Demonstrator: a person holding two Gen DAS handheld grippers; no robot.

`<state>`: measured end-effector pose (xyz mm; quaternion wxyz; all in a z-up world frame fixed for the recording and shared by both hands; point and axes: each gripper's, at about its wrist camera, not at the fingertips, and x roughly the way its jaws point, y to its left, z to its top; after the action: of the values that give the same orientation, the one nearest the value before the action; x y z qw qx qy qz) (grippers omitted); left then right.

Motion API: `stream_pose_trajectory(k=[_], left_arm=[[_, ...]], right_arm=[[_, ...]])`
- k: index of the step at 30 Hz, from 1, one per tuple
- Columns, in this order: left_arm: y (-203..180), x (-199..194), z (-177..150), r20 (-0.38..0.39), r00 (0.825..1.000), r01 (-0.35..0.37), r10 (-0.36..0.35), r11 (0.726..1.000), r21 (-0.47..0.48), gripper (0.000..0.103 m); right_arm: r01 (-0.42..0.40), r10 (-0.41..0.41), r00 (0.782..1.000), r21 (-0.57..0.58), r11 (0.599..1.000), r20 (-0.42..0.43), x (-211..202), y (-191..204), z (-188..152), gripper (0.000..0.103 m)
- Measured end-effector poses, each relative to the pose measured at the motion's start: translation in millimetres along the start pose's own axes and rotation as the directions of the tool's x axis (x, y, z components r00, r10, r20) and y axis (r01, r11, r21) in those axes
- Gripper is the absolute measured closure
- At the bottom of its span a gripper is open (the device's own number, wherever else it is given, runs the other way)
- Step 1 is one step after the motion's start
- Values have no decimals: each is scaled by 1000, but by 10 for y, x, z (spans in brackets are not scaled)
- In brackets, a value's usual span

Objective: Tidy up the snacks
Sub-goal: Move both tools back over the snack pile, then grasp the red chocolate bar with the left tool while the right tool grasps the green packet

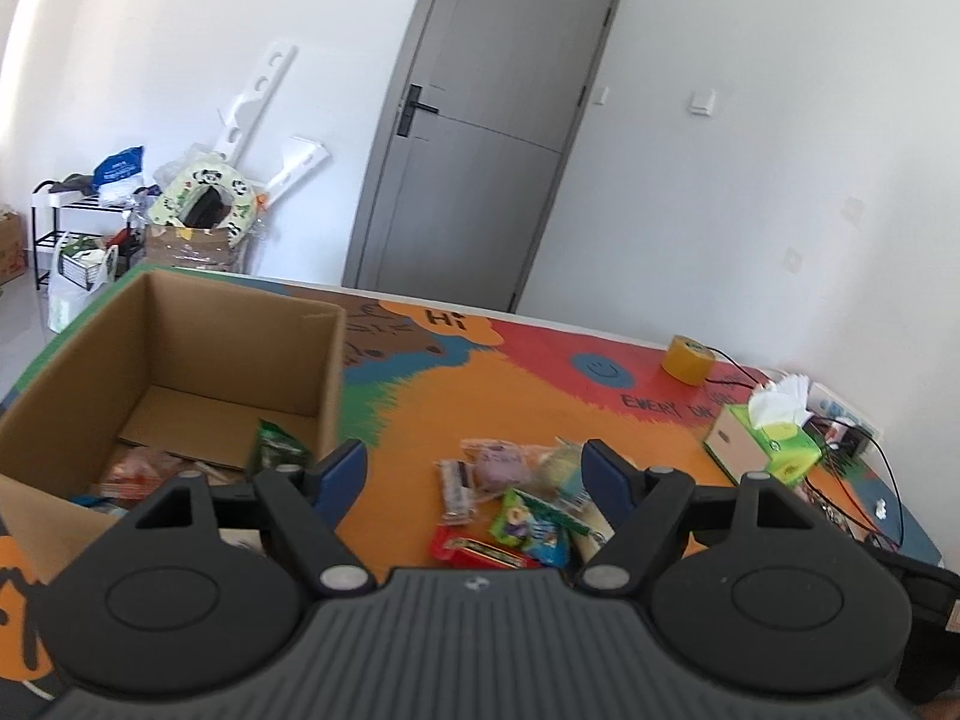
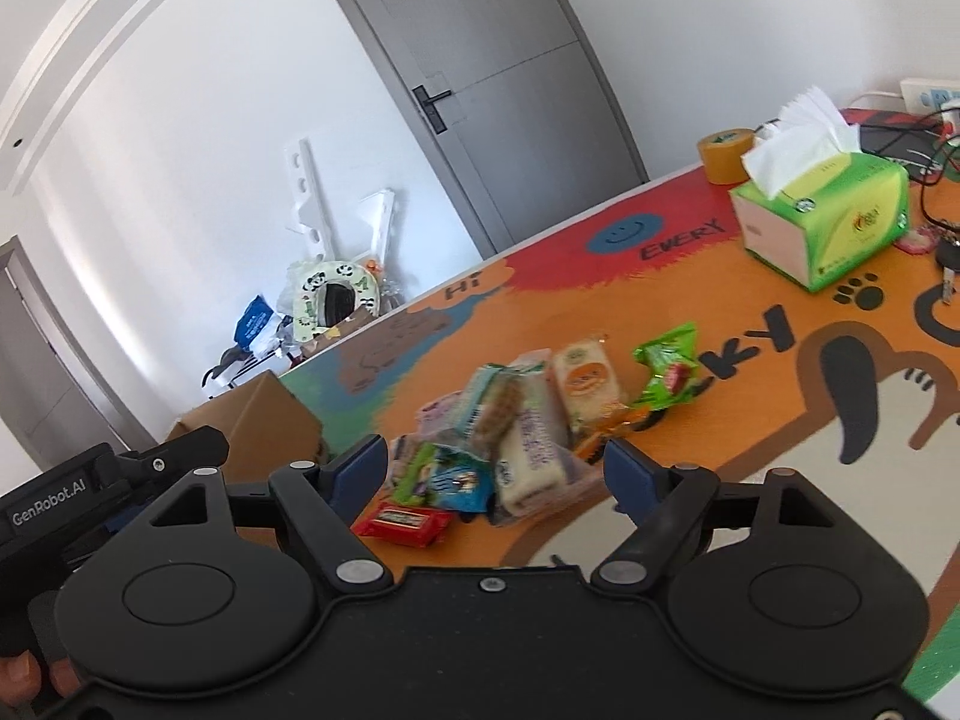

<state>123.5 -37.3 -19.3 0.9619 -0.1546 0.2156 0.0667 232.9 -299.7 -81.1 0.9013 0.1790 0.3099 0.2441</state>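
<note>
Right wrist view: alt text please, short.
The open right gripper hovers empty over a pile of wrapped snacks on a colourful cartoon table mat. A green tissue box and a tape roll sit farther back, a cardboard box to the left.

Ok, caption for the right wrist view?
Open right claw above a pile of snacks on the colourful table.

Matt brown corrugated cardboard box, glossy crinkled plastic snack wrappers, a smooth printed table mat, soft white paper tissues, matt black plastic gripper bodies.
</note>
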Motion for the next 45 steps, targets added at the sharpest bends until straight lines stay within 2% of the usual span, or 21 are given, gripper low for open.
stream_pose_trajectory(k=[14,26,31,38,39,41,43,45], left_arm=[[-241,344,-171,-59,998,19,-18,1000,15,27],[-300,704,-371,-134,990,-30,35,999,37,29],[-245,877,-456,-183,981,-64,70,997,40,29],[-237,1007,-513,-193,974,-105,118,992,77,29],[-246,1014,-518,-189,974,-108,122,990,86,30],[-270,1023,-531,-178,975,-115,134,987,111,47],[-264,1012,-526,-184,978,-83,100,992,97,59],[-267,997,-505,-193,979,-56,72,995,86,63]], right_arm=[[25,-25,1000,40,999,-3,84,-345,50,29],[38,-36,999,60,998,-24,196,-534,53,28],[44,-42,999,74,996,-33,267,-600,57,28],[48,-45,998,76,996,-44,391,-652,111,28],[45,-42,998,77,996,-44,408,-655,125,28],[46,-43,998,74,996,-44,446,-659,151,29],[46,-43,998,76,996,-45,494,-673,178,29],[49,-45,998,80,996,-49,549,-683,196,29]])
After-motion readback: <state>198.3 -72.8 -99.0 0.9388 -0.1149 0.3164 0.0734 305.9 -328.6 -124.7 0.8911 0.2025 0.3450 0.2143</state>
